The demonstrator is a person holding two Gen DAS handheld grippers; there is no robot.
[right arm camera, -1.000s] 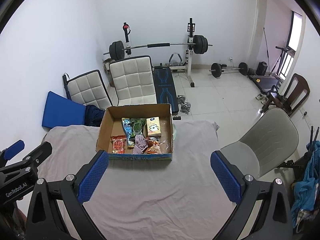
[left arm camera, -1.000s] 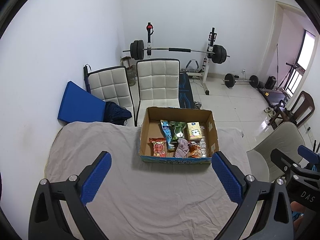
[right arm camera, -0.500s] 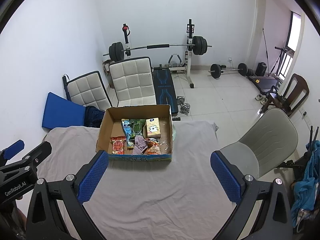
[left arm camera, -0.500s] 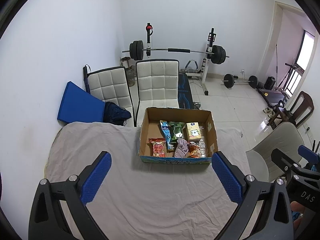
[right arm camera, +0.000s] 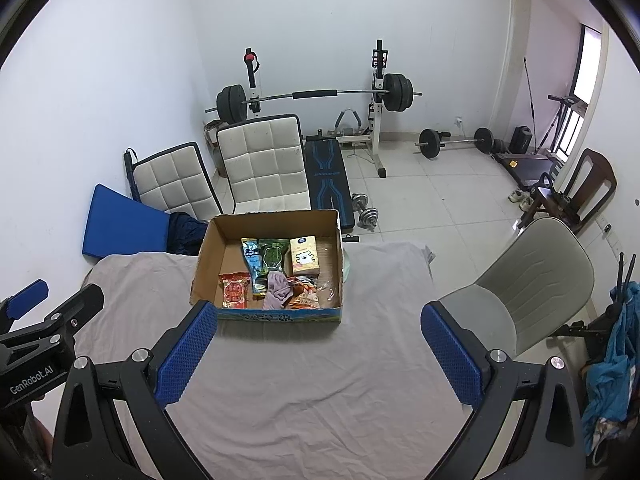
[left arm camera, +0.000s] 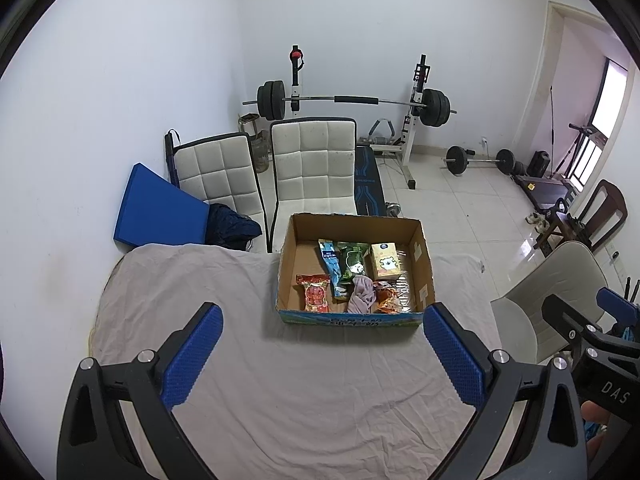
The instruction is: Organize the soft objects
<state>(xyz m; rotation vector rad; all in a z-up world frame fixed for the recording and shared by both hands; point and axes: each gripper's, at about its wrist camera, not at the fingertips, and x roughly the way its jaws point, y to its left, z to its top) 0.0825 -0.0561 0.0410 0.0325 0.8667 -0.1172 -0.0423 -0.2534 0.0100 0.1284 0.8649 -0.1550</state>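
An open cardboard box (left arm camera: 424, 264) stands at the far side of a table covered by a grey cloth (left arm camera: 304, 392). In it lie a red snack packet (left arm camera: 315, 292), a blue packet (left arm camera: 330, 266), a green packet (left arm camera: 353, 262), a yellow carton (left arm camera: 385, 266), a mauve cloth (left arm camera: 362, 298) and orange wrappers (left arm camera: 386, 302). The box also shows in the right wrist view (right arm camera: 338, 264). My left gripper (left arm camera: 320, 356) is open and empty, high above the cloth, short of the box. My right gripper (right arm camera: 318, 354) is open and empty likewise.
Two white padded chairs (left arm camera: 312, 168) and a blue pad (left arm camera: 154, 212) stand behind the table. A grey plastic chair (right arm camera: 532, 280) is at the right. A barbell rack (left arm camera: 352, 100), weights and a bench lie beyond on the tiled floor.
Both views have drifted slightly; the box sits a touch lower and closer in frame. Both grippers stay open and empty.
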